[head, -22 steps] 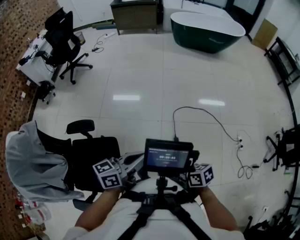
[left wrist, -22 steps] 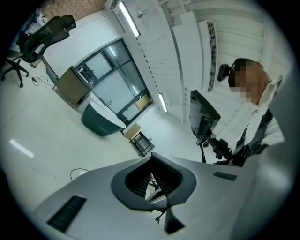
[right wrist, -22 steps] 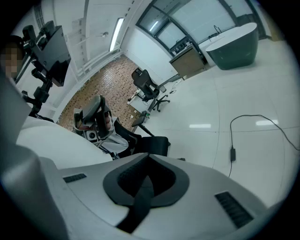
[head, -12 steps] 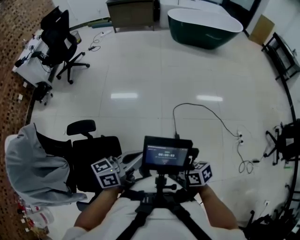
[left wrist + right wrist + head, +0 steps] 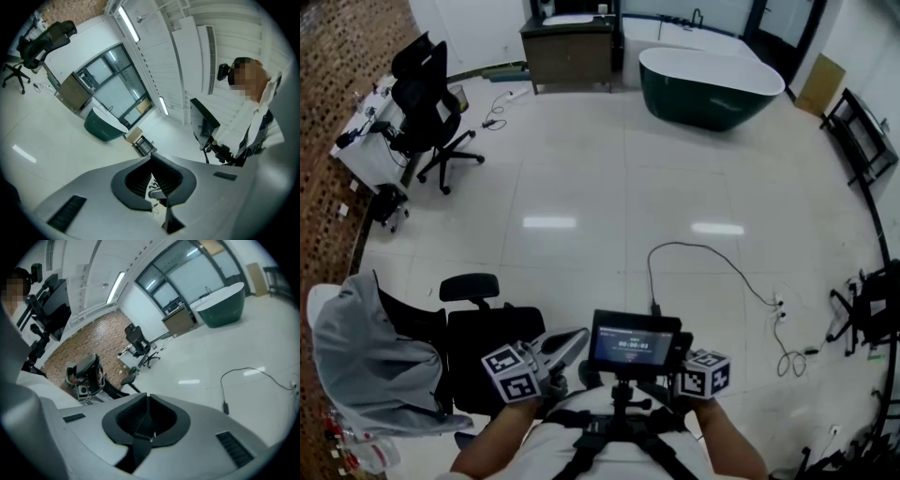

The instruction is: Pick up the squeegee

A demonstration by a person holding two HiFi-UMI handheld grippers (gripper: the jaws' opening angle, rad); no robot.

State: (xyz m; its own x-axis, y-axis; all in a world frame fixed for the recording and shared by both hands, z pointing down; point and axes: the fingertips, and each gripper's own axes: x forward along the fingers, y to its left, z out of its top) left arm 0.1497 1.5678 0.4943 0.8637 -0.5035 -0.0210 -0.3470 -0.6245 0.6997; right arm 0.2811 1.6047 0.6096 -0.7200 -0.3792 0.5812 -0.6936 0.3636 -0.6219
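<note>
Left gripper (image 5: 151, 159), right gripper (image 5: 148, 398): jaws pressed together, holding nothing; white floor (image 5: 609, 187) beneath. Bathtub (image 5: 712, 86) well beyond.

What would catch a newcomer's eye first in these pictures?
The dark green bathtub at the far end of the pale tiled floor stands out first. Low in the head view a small monitor sits between the left gripper and the right gripper, both shut and empty. No squeegee shows in any view.
</note>
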